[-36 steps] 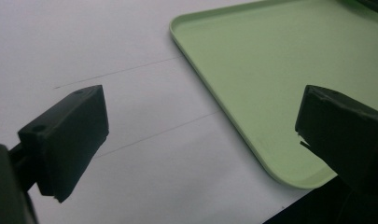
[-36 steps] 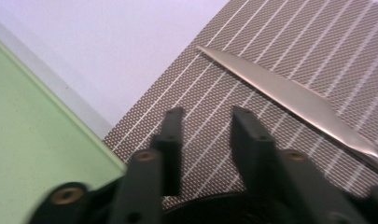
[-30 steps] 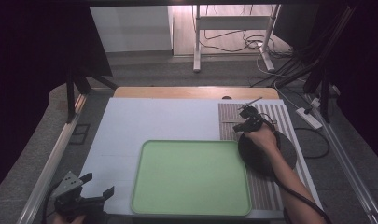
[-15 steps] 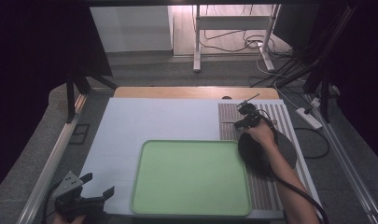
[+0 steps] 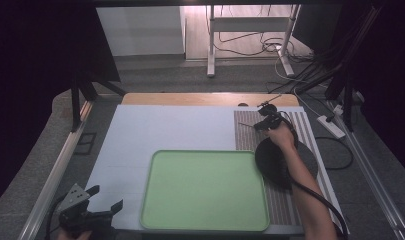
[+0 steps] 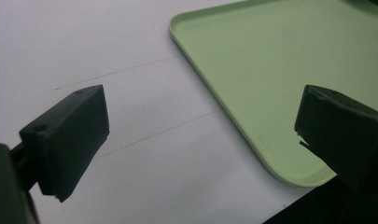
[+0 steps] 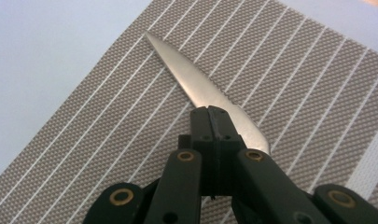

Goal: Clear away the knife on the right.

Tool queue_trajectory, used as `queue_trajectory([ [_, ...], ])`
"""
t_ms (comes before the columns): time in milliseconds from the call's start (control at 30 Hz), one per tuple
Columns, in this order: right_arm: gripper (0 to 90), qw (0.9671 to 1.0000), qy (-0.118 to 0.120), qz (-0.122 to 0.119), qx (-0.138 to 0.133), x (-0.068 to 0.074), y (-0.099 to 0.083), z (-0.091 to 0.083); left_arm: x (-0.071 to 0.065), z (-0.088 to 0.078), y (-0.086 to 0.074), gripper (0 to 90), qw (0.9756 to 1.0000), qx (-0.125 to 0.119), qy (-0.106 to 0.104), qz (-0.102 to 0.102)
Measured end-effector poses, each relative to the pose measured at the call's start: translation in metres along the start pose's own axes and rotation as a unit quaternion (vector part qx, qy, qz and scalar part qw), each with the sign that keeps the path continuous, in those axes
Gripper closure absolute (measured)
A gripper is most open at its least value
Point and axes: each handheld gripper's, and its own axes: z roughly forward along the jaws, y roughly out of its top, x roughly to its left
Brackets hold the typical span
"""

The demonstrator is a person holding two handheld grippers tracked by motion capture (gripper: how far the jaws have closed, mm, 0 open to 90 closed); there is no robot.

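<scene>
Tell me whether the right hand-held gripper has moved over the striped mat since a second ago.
Yes. The right hand-held gripper, shut on the knife, has shifted slightly toward the table's far edge, away from the green tray.

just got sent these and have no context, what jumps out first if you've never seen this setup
First the knife: its serrated steel blade juts forward from the shut right claw, above the grey striped placemat on the table's right side. Next the big pale green tray, bare, on the white sheet at the near middle of the table. At the near left corner the left claw stands wide open beside the tray's corner, holding nothing.
</scene>
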Motion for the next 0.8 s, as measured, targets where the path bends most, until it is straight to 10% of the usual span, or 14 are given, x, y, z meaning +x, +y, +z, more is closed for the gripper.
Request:
queue_trajectory([
  [800,86.8,0.9973,-0.038,0.061,-0.011,-0.032,-0.005,-0.011,-0.002,0.001,0.001,4.5,0.9999,0.004,0.006,0.010],
])
